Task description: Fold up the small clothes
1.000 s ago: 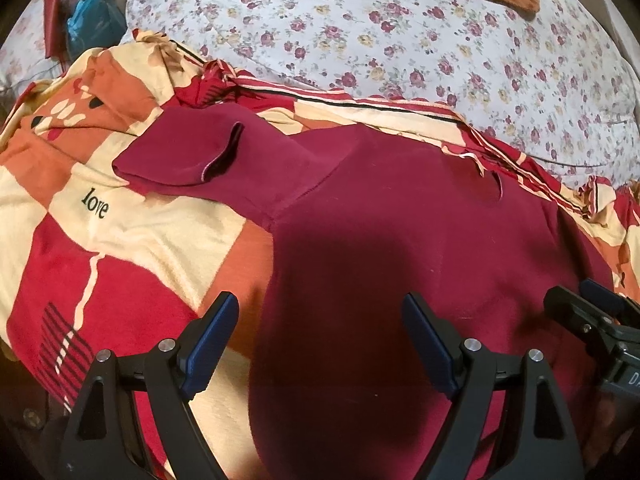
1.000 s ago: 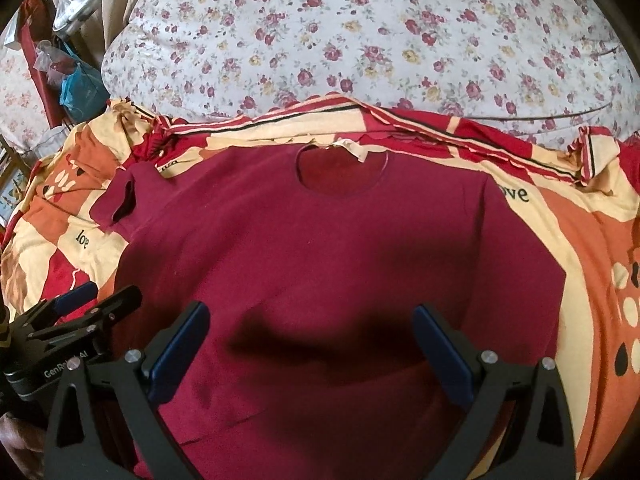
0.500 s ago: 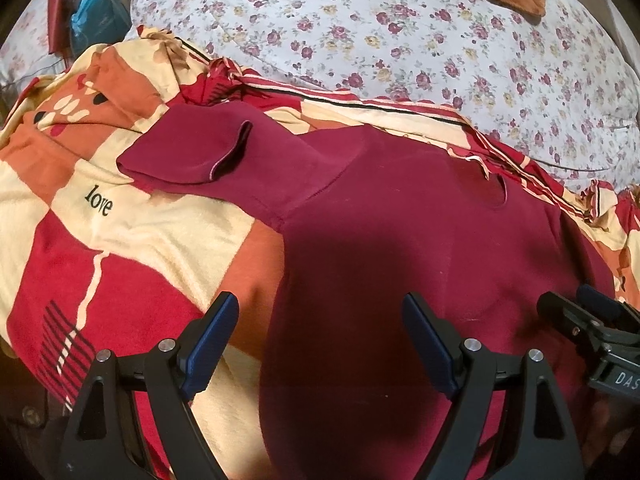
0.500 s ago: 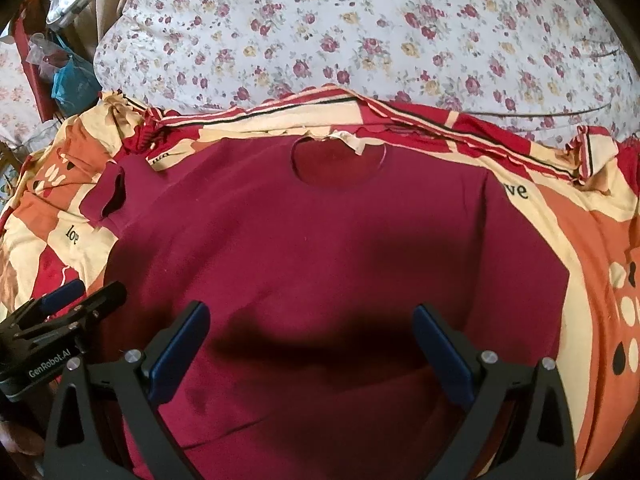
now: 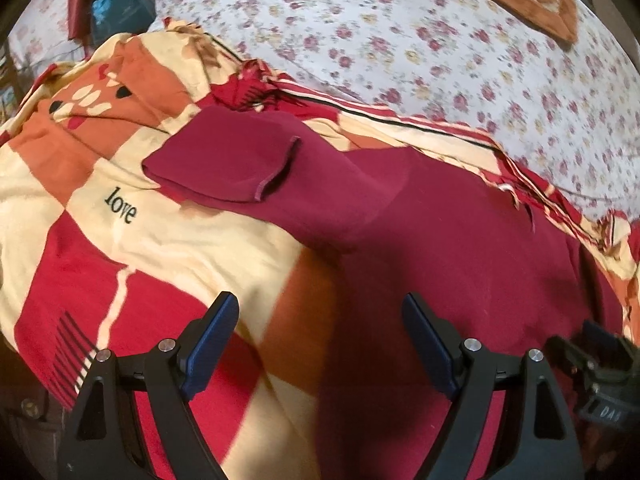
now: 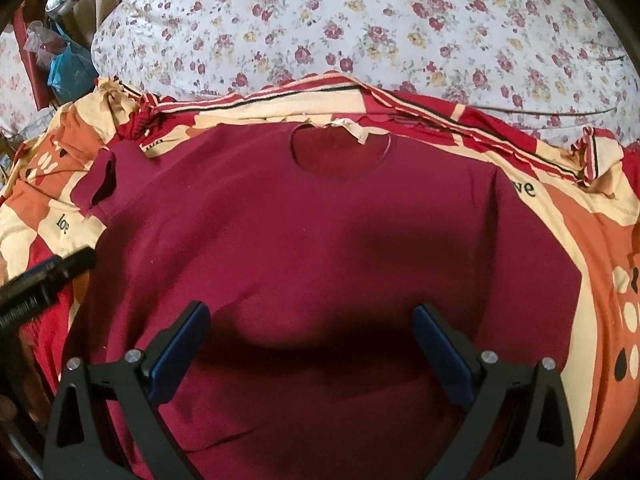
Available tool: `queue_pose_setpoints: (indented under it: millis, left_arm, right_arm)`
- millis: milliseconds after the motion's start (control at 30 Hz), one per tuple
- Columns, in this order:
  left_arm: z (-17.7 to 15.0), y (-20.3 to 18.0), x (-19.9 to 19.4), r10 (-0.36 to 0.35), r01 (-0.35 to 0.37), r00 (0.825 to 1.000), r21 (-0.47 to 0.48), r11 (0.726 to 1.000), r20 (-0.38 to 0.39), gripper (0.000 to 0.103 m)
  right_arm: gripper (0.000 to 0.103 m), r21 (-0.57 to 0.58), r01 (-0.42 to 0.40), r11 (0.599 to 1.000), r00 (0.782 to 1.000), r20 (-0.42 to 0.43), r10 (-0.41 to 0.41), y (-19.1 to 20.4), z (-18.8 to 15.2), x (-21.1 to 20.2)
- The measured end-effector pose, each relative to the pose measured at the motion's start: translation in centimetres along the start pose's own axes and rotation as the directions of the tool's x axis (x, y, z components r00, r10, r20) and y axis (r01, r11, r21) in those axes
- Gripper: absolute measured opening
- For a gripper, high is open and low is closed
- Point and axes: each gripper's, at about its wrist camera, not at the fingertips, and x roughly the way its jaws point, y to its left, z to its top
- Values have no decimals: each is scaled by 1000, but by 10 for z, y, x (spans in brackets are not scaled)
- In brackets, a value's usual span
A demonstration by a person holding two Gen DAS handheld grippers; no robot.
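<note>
Maroon short-sleeved T-shirt (image 6: pixel 320 240) lay spread flat, neckline toward the far edge, on a red, orange and cream patterned blanket (image 5: pixel 132 240) covering the bed. Its left sleeve (image 5: pixel 224 164) was folded back on itself near the blanket's far left corner. A white floral quilt (image 6: pixel 360 28) lay beyond the blanket. The left gripper (image 5: pixel 320 344) hovered, fingers spread wide, over the shirt's left edge. The right gripper (image 6: pixel 310 344) hovered, equally spread, above the shirt's lower middle, holding nothing.
</note>
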Motion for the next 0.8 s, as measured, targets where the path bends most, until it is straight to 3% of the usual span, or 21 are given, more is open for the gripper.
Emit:
queue_pose_setpoints:
  millis: [300, 800]
  left_arm:
    - [19, 33, 5, 46, -45, 999, -77, 996, 8, 66]
    - [25, 51, 11, 84, -83, 996, -77, 994, 16, 66]
  right_arm:
    - [103, -6, -30, 1000, 999, 40, 30, 8, 11, -6]
    - [103, -54, -17, 998, 999, 27, 18, 26, 16, 0]
